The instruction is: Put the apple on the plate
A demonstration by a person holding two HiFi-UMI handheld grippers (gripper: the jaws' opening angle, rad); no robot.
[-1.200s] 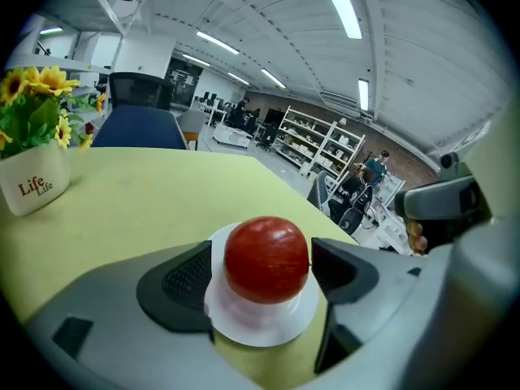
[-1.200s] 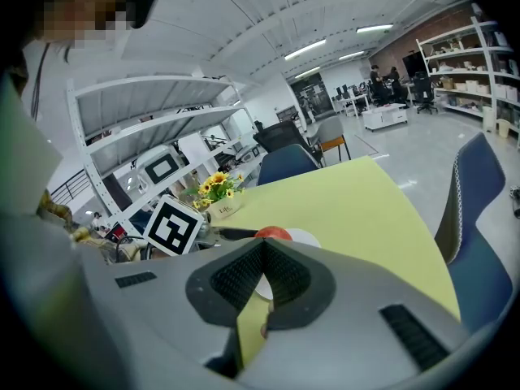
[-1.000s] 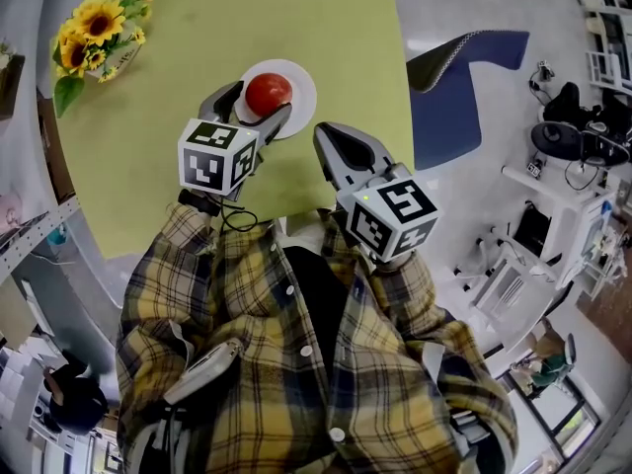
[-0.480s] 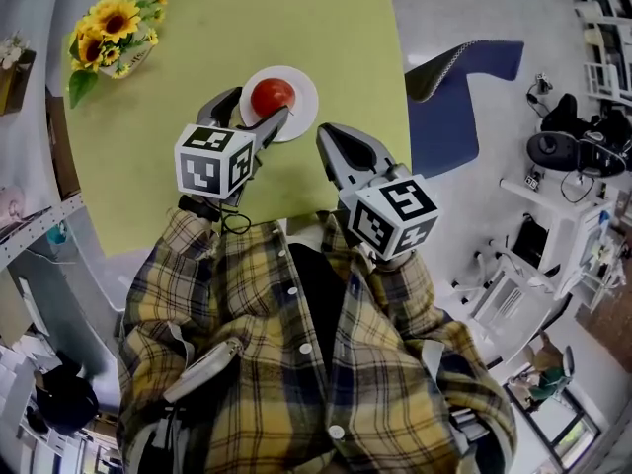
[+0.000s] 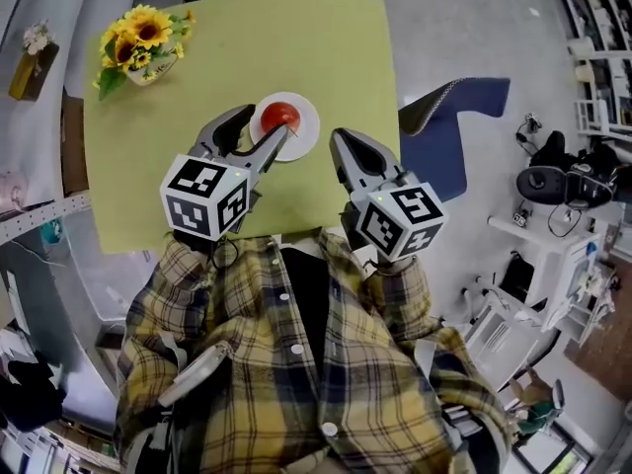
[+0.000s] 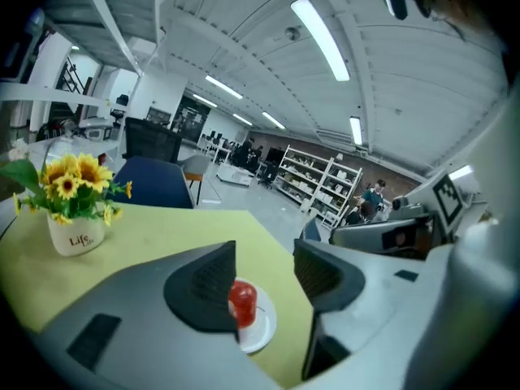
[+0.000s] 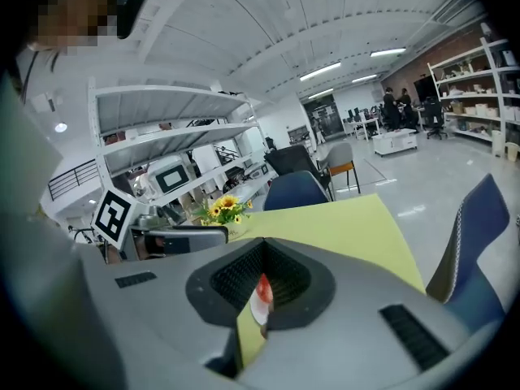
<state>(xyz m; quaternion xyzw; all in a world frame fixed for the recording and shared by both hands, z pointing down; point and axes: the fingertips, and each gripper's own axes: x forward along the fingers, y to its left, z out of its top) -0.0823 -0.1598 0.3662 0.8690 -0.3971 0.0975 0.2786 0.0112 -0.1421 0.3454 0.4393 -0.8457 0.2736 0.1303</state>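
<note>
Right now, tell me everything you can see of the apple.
The apple is red, roundish, smooth and glossy, with a pale highlight on its top. No stem or bruise can be made out at this size. It looks whole and sits upright near the middle of the small white plate, which lies on the yellow-green table. Only the plate touches it. Nothing grips or covers it.

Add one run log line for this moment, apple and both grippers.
apple: on plate | left gripper: open, jaws have just been closing, nothing between them | right gripper: shut, empty | placement: looks done
</note>
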